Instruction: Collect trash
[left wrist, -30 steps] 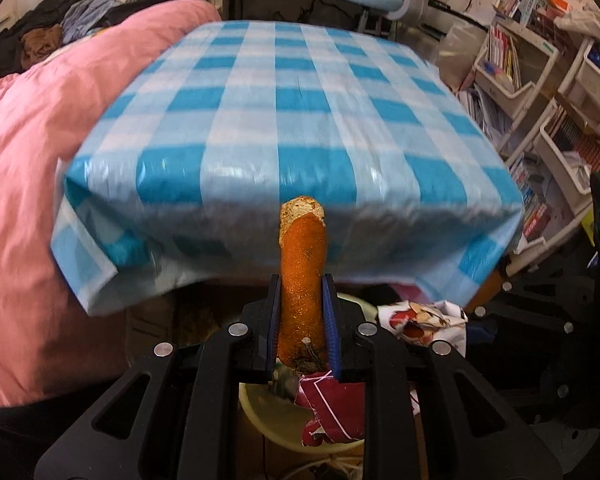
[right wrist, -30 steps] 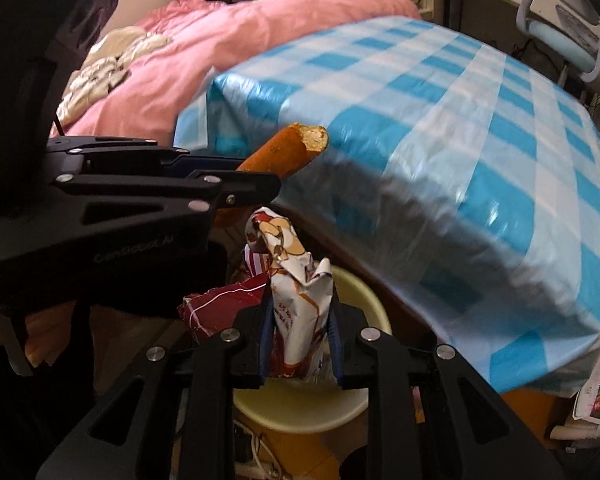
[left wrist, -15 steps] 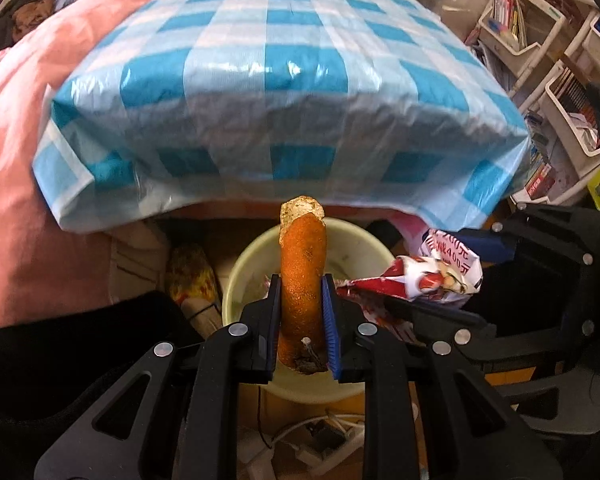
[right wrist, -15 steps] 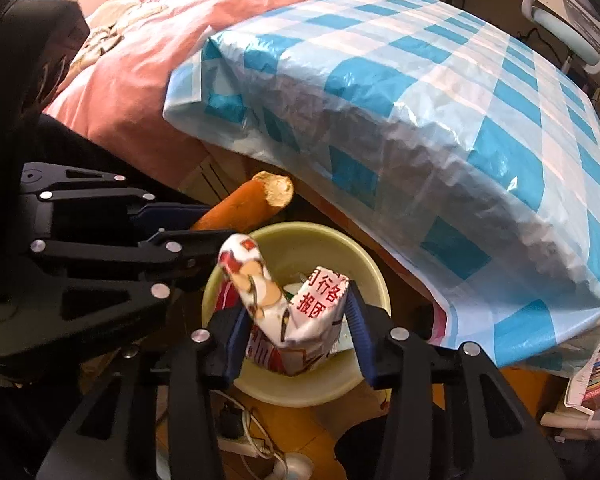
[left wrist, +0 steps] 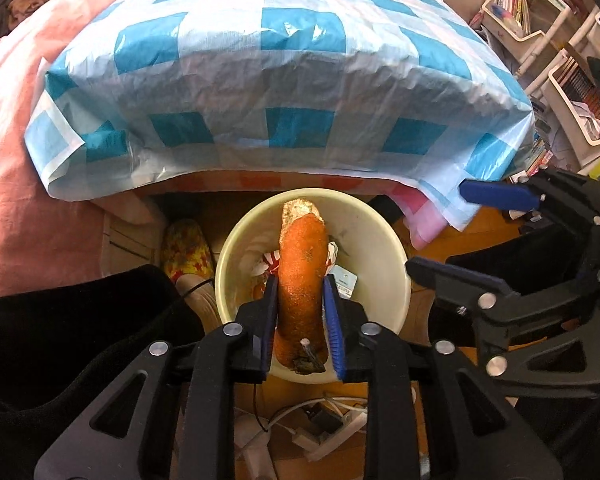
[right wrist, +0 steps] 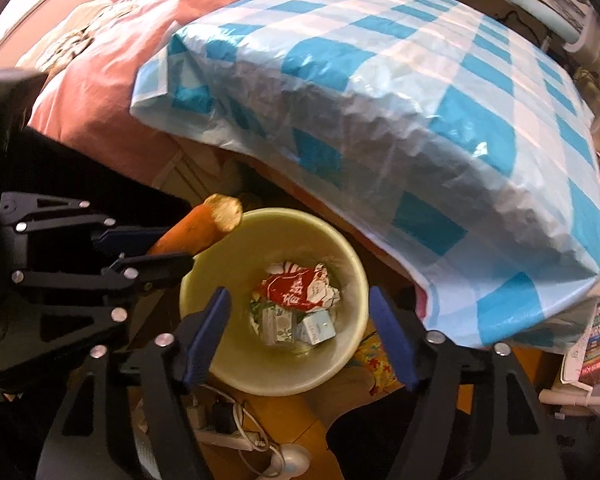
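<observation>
A half-eaten orange carrot (left wrist: 302, 272) stands between the blue pads of my left gripper (left wrist: 300, 280), over the cream waste bin (left wrist: 384, 248). The jaws are opening, but the pads still touch the carrot's sides. From the right wrist, the carrot (right wrist: 198, 232) pokes over the bin's (right wrist: 352, 264) left rim, held by the left gripper (right wrist: 156, 246). My right gripper (right wrist: 299, 296) hangs above the bin, jaws opening wide with nothing between them. A crumpled red-and-white wrapper (right wrist: 300, 290) lies in the bin on small cartons. The right gripper (left wrist: 440, 232) also shows at the right of the left wrist view.
A table under a blue-and-white checked cloth (left wrist: 292, 80) overhangs the bin's far side. A pink duvet (left wrist: 16, 160) lies to the left, book shelves (left wrist: 572, 88) to the right. A patterned slipper (left wrist: 186, 248), a power strip with cables (right wrist: 228, 432) and a dark trouser leg (left wrist: 60, 340) surround the bin.
My right gripper opened and the wrapper dropped from it into the bin. The left gripper sank with the carrot until it hangs over the bin.
</observation>
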`<state>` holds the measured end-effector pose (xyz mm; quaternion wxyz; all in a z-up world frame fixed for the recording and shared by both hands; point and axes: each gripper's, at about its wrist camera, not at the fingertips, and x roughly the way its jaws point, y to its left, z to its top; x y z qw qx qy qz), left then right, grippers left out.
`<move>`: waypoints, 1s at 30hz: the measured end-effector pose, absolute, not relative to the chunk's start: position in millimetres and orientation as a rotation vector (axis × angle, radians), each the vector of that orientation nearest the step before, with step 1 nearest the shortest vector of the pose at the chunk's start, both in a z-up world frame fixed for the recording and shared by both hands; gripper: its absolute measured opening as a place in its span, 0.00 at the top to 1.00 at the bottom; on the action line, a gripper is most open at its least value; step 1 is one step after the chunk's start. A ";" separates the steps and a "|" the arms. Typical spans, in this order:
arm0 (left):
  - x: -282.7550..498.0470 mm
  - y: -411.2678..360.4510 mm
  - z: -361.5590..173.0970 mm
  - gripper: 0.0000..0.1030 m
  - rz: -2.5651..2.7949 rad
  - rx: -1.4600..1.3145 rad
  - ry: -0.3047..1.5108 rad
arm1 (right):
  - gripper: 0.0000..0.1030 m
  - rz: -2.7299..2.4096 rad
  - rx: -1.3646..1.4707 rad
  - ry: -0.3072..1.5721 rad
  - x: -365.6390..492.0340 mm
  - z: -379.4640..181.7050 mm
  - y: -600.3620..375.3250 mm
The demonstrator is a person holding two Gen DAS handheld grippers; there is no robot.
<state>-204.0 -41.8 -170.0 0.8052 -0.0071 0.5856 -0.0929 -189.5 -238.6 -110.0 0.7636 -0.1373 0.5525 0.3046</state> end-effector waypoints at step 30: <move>-194.4 -48.0 -55.8 0.23 -0.106 0.044 0.751 | 0.08 0.298 -0.077 0.655 -192.7 -10.1 -297.9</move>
